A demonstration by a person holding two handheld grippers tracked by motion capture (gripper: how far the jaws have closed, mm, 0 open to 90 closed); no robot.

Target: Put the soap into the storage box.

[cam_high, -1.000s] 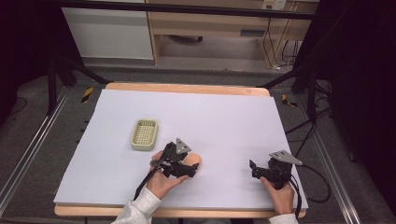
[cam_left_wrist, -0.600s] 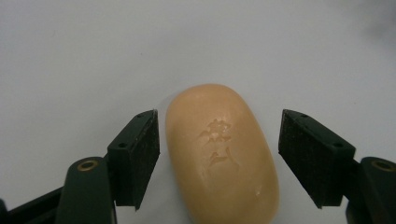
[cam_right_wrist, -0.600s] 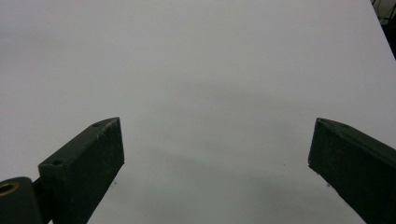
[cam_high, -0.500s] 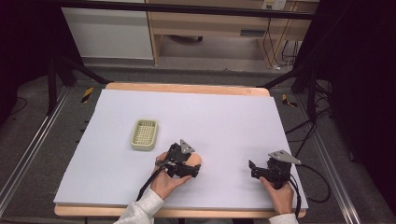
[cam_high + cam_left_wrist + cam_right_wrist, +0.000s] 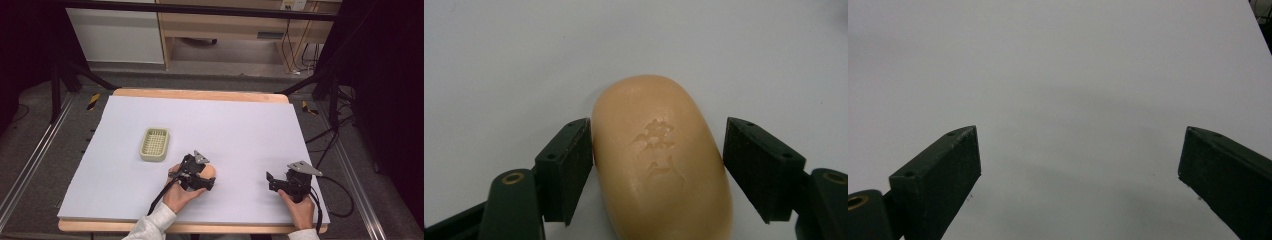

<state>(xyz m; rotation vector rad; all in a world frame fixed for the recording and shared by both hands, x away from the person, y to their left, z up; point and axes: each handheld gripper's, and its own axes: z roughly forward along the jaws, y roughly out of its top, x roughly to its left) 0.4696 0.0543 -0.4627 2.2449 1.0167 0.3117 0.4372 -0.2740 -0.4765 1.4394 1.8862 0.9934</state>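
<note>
A peach-coloured soap bar (image 5: 659, 160) with an embossed mark lies on the white table sheet. My left gripper (image 5: 659, 165) straddles it, and both black pads touch its sides. From above, the soap bar (image 5: 210, 171) peeks out beside the left gripper (image 5: 205, 177), which a hand holds near the table's front middle. My right gripper (image 5: 272, 181) rests at the front right. In its own view the right gripper (image 5: 1080, 170) stands wide open over bare sheet.
A pale green slotted soap dish (image 5: 154, 144) sits empty on the white sheet (image 5: 225, 120), left of and behind the left gripper. Cables trail off the table's right edge. Metal frame legs and a wooden bench stand beyond the far edge.
The left gripper has edged slightly to the right at the soap bar. The right gripper and the soap dish have stayed put.
</note>
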